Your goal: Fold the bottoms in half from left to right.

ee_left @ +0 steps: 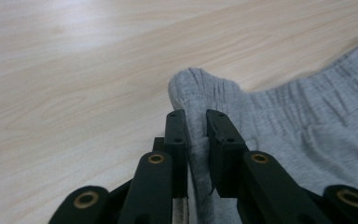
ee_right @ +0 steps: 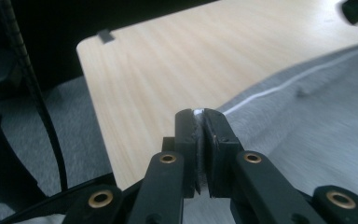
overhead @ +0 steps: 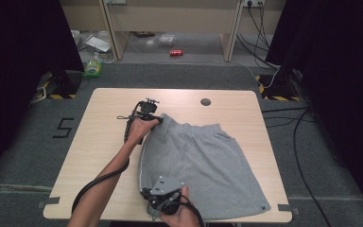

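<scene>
**Desk:** Pale wood table (overhead: 99, 156) on grey carpet, dark curtains either side. What lay on it?

**Photographer:** One pair of grey jersey shorts (overhead: 208, 165), spread flat over the table's right half, waistband toward twelve o'clock, hems toward five. A thin white stripe ran down the side seam at the shorts' nine o'clock edge.

**Desk:** And the tools?

**Photographer:** Both were biting cloth. The left gripper (overhead: 150, 118) sat at the shorts' eleven o'clock corner, its jaws pressed together on a gathered fold of the elastic waistband (ee_left: 198, 93); the left gripper view showed the fabric bunched up between the pads. The right gripper (overhead: 152, 193) was at the seven o'clock corner, near the table's front edge, jaws nipped shut on the hem right where the white stripe (ee_right: 261, 93) ended.

**Desk:** How would the garment behave?

**Photographer:** By the look of it, light and limp. It was soft knit that draped and wrinkled, with no stiffness to hold a shape, so anything unsupported would likely sag and drag. Nothing fragile there. The knit seemed grippy rather than slick, though a thin single layer could slide out of a shallow pinch.

**Desk:** Best place to take hold?

**Photographer:** I judged the two corners along that striped side sound choices: the waistband is thick and ribbed, the hem is doubled, and both give the pads more to bite. Held at both ends, the edge would probably stay taut enough to carry over.
</scene>
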The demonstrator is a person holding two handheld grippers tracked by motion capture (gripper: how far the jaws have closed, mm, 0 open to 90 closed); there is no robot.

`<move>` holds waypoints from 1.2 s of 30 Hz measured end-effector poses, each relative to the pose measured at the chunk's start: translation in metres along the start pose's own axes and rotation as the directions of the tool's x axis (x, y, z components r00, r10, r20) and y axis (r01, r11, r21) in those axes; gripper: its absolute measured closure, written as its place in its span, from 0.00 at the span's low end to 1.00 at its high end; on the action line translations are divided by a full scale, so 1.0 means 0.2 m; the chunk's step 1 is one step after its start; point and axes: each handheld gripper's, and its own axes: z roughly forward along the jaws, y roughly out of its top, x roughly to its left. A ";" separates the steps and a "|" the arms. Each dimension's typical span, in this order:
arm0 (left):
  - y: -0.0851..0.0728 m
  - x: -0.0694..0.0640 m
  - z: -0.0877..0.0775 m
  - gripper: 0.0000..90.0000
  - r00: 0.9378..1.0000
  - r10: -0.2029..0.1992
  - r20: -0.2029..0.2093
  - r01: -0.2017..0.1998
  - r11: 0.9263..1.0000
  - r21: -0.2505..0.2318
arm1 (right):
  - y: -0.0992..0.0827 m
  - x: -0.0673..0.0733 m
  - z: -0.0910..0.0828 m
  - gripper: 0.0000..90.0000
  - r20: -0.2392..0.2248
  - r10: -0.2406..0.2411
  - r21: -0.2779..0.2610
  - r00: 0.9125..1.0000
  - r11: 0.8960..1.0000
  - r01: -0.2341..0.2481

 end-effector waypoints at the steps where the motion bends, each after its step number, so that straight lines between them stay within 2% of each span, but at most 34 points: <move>1: 0.02 -0.02 -0.01 0.88 1.000 0.002 0.002 -0.002 1.000 -0.001 | 0.00 -0.01 -0.03 0.95 0.006 0.008 -0.006 1.000 1.000 -0.008; 8: 0.13 -0.16 -0.02 0.87 1.000 0.012 0.021 -0.012 1.000 -0.010 | -0.05 -0.09 -0.26 0.95 0.063 0.066 -0.076 0.996 0.995 -0.061; 13: 0.21 -0.28 -0.01 0.87 0.999 0.038 0.035 -0.038 0.999 -0.012 | -0.09 -0.15 -0.41 0.95 0.116 0.106 -0.112 0.988 0.989 -0.093; 19: 0.28 -0.43 0.02 0.87 0.996 0.065 0.053 -0.065 0.998 -0.010 | -0.17 -0.21 -0.56 0.95 0.164 0.156 -0.152 0.974 0.980 -0.132; 23: 0.30 -0.50 0.06 0.87 0.995 0.068 0.071 -0.068 0.998 -0.006 | -0.23 -0.22 -0.66 0.95 0.187 0.184 -0.175 0.965 0.973 -0.152; 26: 0.32 -0.57 0.08 0.87 0.993 0.082 0.084 -0.082 0.997 -0.003 | -0.27 -0.22 -0.72 0.95 0.208 0.214 -0.190 0.954 0.966 -0.175; 31: 0.34 -0.68 0.12 0.87 0.989 0.106 0.106 -0.107 0.994 0.002 | -0.33 -0.24 -0.80 0.95 0.236 0.247 -0.207 0.940 0.958 -0.200; 36: 0.35 -0.75 0.15 0.87 0.985 0.119 0.121 -0.121 0.993 0.007 | -0.38 -0.24 -0.85 0.95 0.250 0.273 -0.214 0.929 0.951 -0.222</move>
